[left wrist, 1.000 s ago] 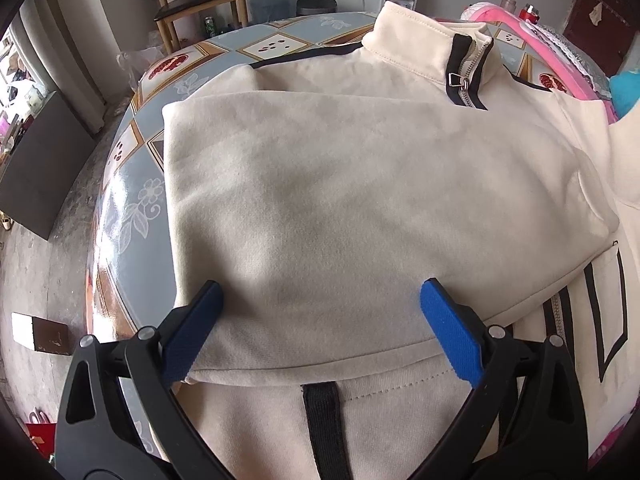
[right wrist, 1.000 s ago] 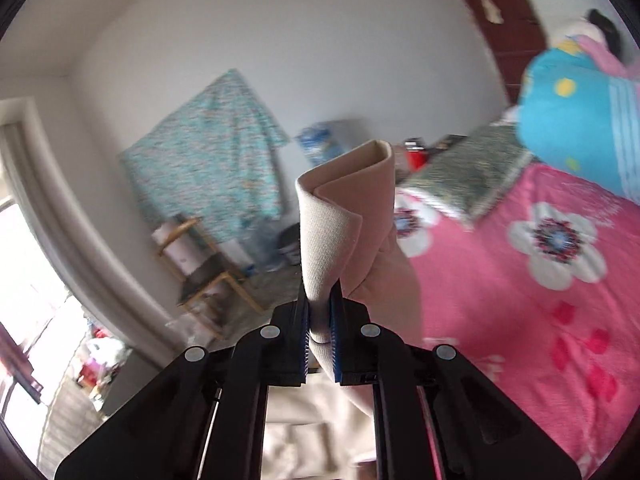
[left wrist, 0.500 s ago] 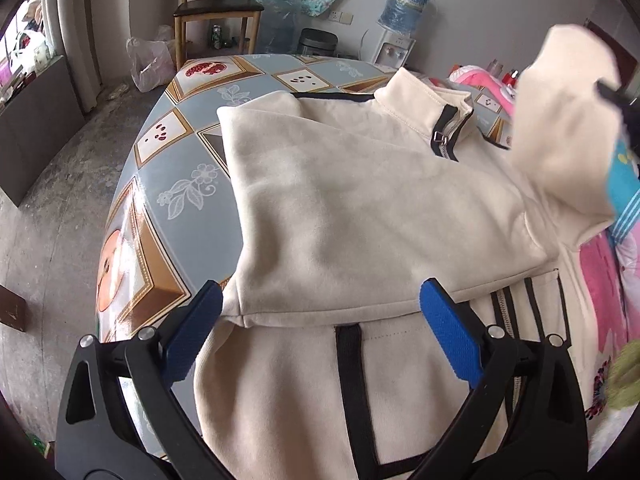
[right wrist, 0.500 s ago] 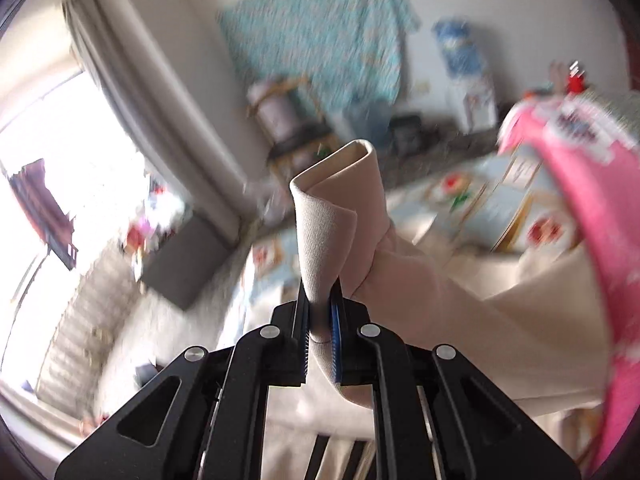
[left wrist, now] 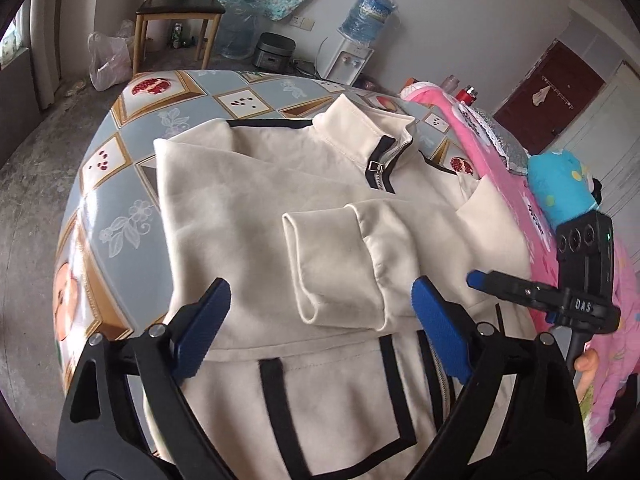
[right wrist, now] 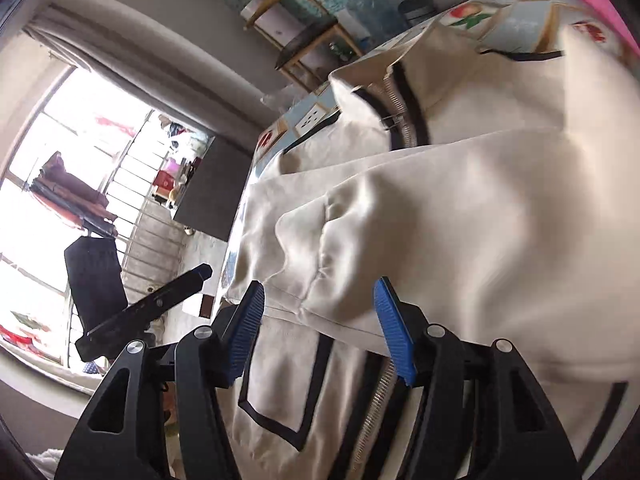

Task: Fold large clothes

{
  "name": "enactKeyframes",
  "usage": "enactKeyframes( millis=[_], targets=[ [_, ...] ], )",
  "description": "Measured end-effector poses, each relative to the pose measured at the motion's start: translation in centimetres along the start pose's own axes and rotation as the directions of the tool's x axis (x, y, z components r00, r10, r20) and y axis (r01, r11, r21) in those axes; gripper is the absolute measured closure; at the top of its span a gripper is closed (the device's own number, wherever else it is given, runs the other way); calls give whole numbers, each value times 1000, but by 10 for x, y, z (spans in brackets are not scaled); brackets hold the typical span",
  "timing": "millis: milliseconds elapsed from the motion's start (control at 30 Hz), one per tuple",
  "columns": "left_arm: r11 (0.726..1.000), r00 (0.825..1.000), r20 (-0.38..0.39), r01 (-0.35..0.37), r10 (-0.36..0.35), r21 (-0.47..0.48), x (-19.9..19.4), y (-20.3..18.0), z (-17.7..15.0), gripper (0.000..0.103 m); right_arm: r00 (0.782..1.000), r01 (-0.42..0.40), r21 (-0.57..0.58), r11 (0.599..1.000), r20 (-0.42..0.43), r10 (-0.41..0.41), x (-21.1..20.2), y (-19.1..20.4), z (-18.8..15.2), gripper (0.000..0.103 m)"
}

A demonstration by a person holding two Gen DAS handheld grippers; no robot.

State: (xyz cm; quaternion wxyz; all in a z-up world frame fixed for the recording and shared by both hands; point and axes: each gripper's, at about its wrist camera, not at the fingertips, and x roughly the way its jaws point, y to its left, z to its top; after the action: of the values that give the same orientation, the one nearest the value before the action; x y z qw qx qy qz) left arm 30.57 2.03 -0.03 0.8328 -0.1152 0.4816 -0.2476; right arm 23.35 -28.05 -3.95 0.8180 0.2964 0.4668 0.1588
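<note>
Cream jacket (left wrist: pixel 248 216) lies flat on the tabletop (left wrist: pixel 132 184), collar far, hem near, long axis running away from the fingers. Both sleeves are folded across the chest; the right sleeve's cuff (left wrist: pixel 332 268) lies on top, mid-chest. Right gripper (right wrist: pixel 320 332): fingers have just been opening, now parted astride the cuff, pads clear of the cloth, nothing gripped. Left gripper (left wrist: pixel 320 316): fingers spread wide and empty above the chest, having narrowed a touch. The hem lies below and nearest both grippers, the left over its left half, so a bottom-up fold looks next.
</note>
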Motion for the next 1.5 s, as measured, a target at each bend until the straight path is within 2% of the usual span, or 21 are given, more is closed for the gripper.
enactKeyframes(
  millis=[133, 233, 267, 300, 333, 367, 400, 467, 533, 667, 733, 800, 967, 1067, 1167, 1233, 1267, 1333, 1433, 1500],
  targets=[
    [999, 997, -74, -20, 16, -43, 37, -1, 15, 33, 990, 129, 34, 991, 52, -131, -35, -31, -19, 47],
    [994, 983, -182, -53, 34, -98, 75, 7, 21, 48, 982, 172, 66, 983, 65, -176, -43, -50, -41, 47],
    [991, 980, -195, -72, 49, -109, 82, 10, 22, 54, 977, 195, 71, 978, 70, -200, -43, -53, -48, 47],
    [991, 985, -166, -71, 53, -110, 81, 9, 24, 54, 970, 227, 73, 971, 76, -232, -46, -56, -55, 47],
    [992, 985, -163, -75, 57, -106, 83, 8, 26, 60, 965, 246, 75, 966, 80, -251, -48, -59, -60, 47],
    [991, 983, -174, -83, 64, -103, 86, 6, 27, 71, 961, 257, 81, 963, 83, -264, -49, -63, -62, 47],
    [990, 980, -173, -110, 93, -90, 88, 4, 27, 74, 956, 272, 87, 958, 89, -280, -50, -66, -65, 47],
    [993, 979, -177, -108, 96, -56, 91, -2, 28, 96, 947, 296, 88, 951, 104, -304, -57, -69, -69, 47],
    [993, 981, -156, -118, 112, -31, 86, -7, 30, 96, 936, 322, 89, 943, 118, -331, -62, -71, -68, 47],
    [997, 997, -37, -71, 72, 13, 38, -23, 50, 96, 920, 360, 77, 930, 136, -367, -73, -75, -66, 47],
    [992, 993, 23, -114, 113, 51, 11, -28, 58, 96, 911, 381, 71, 922, 138, -388, -81, -77, -67, 47],
    [986, 987, 44, -154, 152, 65, -3, -24, 62, 96, 903, 402, 73, 913, 132, -408, -82, -81, -68, 47],
    [966, 964, -57, -260, 258, -20, 13, 30, 54, 96, 901, 407, 76, 910, 130, -414, -80, -85, -70, 47],
    [962, 960, -101, -267, 262, -48, 28, 54, 43, 96, 896, 418, 75, 905, 126, -425, -78, -81, -69, 47],
    [963, 962, -102, -260, 252, -72, 35, 63, 36, 96, 891, 435, 87, 896, 102, -443, -85, -76, -69, 47],
    [962, 962, -98, -264, 256, -71, 37, 62, 34, 96, 901, 415, 104, 904, 92, -424, -95, -72, -66, 47],
    [962, 961, -96, -265, 258, -67, 37, 61, 33, 96, 916, 377, 115, 919, 99, -389, -105, -67, -62, 47],
    [962, 961, -94, -266, 261, -55, 38, 60, 33, 96, 931, 330, 113, 937, 126, -343, -123, -58, -51, 47],
    [964, 963, -90, -259, 254, -51, 38, 60, 33, 96, 937, 299, 90, 950, 161, -310, -136, -48, -20, 47],
    [965, 965, -86, -255, 249, -59, 38, 61, 32, 96, 940, 299, 81, 951, 146, -308, -128, -51, 5, 47]
  ],
)
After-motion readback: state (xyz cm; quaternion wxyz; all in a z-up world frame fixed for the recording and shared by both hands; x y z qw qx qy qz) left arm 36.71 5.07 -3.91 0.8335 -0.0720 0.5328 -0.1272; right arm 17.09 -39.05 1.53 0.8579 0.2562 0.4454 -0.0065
